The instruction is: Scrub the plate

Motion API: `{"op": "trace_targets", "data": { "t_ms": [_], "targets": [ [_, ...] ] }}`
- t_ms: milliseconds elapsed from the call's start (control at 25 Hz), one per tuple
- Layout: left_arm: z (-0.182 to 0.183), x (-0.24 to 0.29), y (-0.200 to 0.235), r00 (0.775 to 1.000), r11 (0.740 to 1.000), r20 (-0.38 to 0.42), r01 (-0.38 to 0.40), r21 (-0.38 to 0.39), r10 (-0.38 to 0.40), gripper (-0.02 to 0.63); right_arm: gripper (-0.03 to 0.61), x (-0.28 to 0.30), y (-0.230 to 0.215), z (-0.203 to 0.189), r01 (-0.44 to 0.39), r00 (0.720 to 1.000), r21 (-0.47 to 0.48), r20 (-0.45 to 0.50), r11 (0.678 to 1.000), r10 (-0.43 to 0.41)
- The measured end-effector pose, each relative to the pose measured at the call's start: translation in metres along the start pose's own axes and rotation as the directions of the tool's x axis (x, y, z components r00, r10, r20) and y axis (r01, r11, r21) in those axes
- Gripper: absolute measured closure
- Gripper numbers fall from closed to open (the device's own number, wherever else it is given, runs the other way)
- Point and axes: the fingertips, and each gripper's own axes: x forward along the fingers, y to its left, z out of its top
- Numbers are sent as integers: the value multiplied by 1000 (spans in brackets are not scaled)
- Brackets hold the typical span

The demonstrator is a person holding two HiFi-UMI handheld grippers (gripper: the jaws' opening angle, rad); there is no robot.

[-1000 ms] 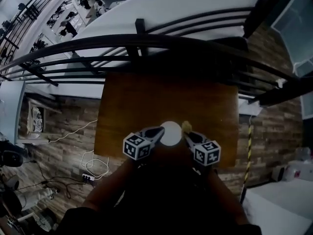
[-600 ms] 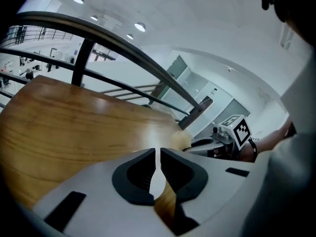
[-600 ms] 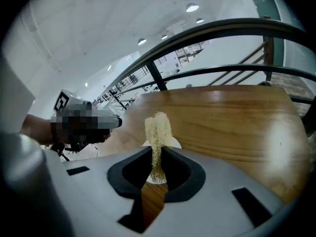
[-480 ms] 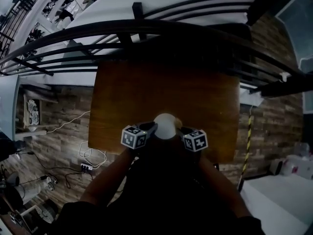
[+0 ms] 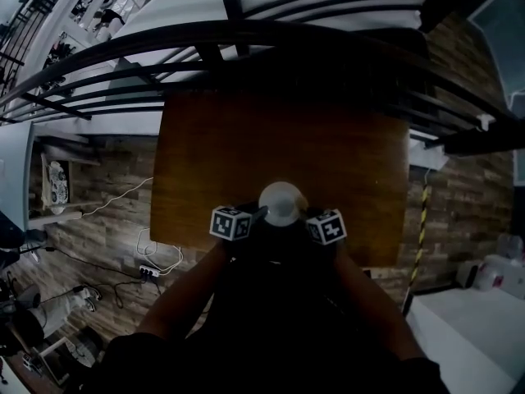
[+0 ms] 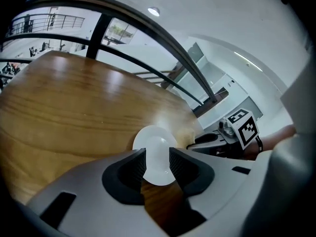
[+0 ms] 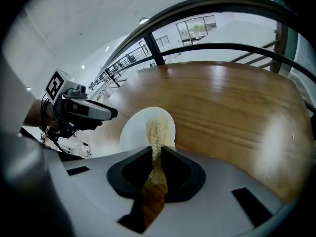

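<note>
White plate lies lower centre, just ahead of both grippers. My left gripper, jaws just opening, frames its rim unclamped; my right gripper pinches the scrub pad.

I look down on a brown rectangular wooden table. Its far edge runs under a black curved metal railing. Around the table lies a floor of grey-brown wood planks. Off the table's left edge, a thin white cable trails over the planks and loops beside a white power strip, just off the near left corner. Past the right edge, a yellow-and-black striped post stands on the planks. Beyond the railing, far below at the upper left, I make out small figures of people.
</note>
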Motion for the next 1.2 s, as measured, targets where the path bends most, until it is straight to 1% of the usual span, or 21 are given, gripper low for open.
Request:
{"op": "trace_targets", "data": {
  "t_ms": [120, 320, 400, 480, 600, 680, 800, 880, 1000, 1040, 1080, 1120, 1200],
  "targets": [
    [-4, 8, 6, 1000, 1000, -16, 10, -10, -10, 456, 523, 3, 0, -1, -4, 1000, 8, -12, 1000, 4],
    [-18, 20, 25, 997, 998, -75, -14, -60, 10, 456, 523, 8, -1, -4, -21, 998, -3, -54, 1000, 21],
    [-19, 22, 27, 996, 998, -84, -16, -69, 10, 456, 523, 12, -4, -7, -32, 998, 1, -57, 999, 32],
    [-20, 23, 26, 996, 997, -86, -14, -73, 7, 453, 523, 13, -6, -9, -36, 997, 5, -61, 999, 36],
    [-15, 25, 17, 997, 997, -69, 18, -77, -24, 451, 523, 14, -6, -12, -49, 996, 20, -71, 999, 50],
    [-13, 27, 14, 997, 997, -71, 28, -68, -33, 451, 523, 14, -5, -14, -55, 995, 31, -80, 998, 58],
    [-13, 33, 11, 997, 997, -76, 28, -65, -33, 451, 523, 14, -7, -16, -57, 995, 31, -85, 998, 59],
    [-15, 37, 9, 996, 997, -80, 27, -70, -32, 451, 523, 16, -8, -16, -72, 995, 26, -70, 997, 73],
    [-13, 43, 3, 998, 997, -62, 25, -68, -30, 453, 523, 16, -13, -19, -74, 995, 19, -69, 997, 75],
    [-11, 43, 2, 999, 998, -49, 19, -66, -22, 472, 523, 14, -14, -21, -71, 995, 18, -75, 997, 72],
    [-9, 42, 2, 999, 998, -34, 11, -65, -13, 519, 523, 14, -13, -21, -69, 994, 17, -79, 997, 70],
    [-8, 41, 3, 1000, 998, -20, 4, -67, -5, 536, 523, 14, -13, -21, -68, 994, 16, -81, 998, 69],
    [-5, 38, 3, 1000, 997, 9, 4, -78, -3, 548, 523, 14, -10, -21, -68, 994, 15, -82, 998, 69]
  ]
}}
